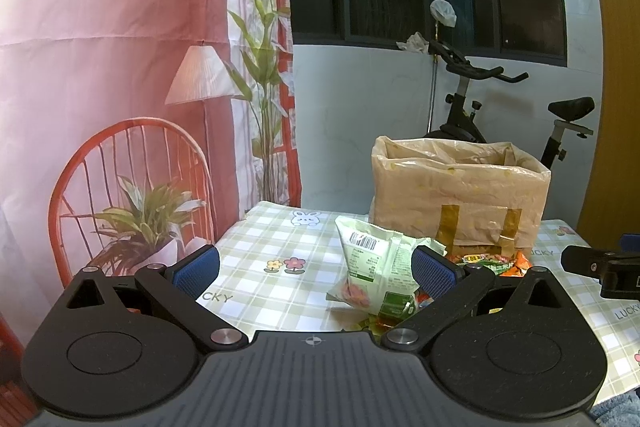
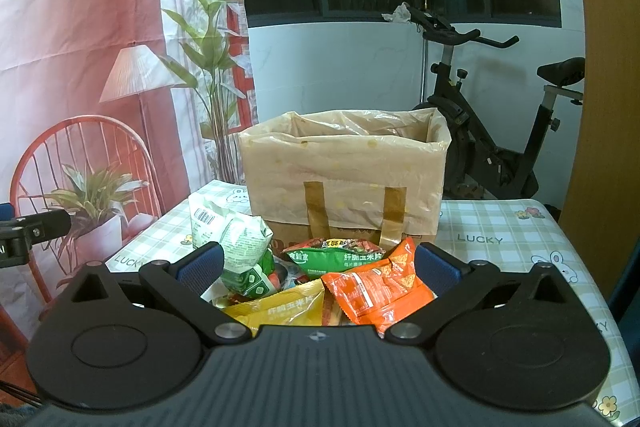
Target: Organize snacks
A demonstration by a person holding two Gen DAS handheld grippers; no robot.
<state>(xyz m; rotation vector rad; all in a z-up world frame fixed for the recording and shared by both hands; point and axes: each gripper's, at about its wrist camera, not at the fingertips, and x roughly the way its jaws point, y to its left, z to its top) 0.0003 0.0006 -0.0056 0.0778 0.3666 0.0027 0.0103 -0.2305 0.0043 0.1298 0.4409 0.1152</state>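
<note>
Since both the left tool (image 1: 316, 267) and right tool (image 2: 318, 265) gape wide and empty, the light, crinkly orange packet (image 2: 376, 287) seems best pinched by its sealed edge.

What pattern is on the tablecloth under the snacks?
Pale green and white checks with little flowers, rabbits and the word LUCKY on the tablecloth; the left wrist view shows it best.

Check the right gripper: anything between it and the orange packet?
Nothing visible. The open right gripper has the orange packet directly ahead between its fingers; the yellow packet lies beside it, left.
</note>
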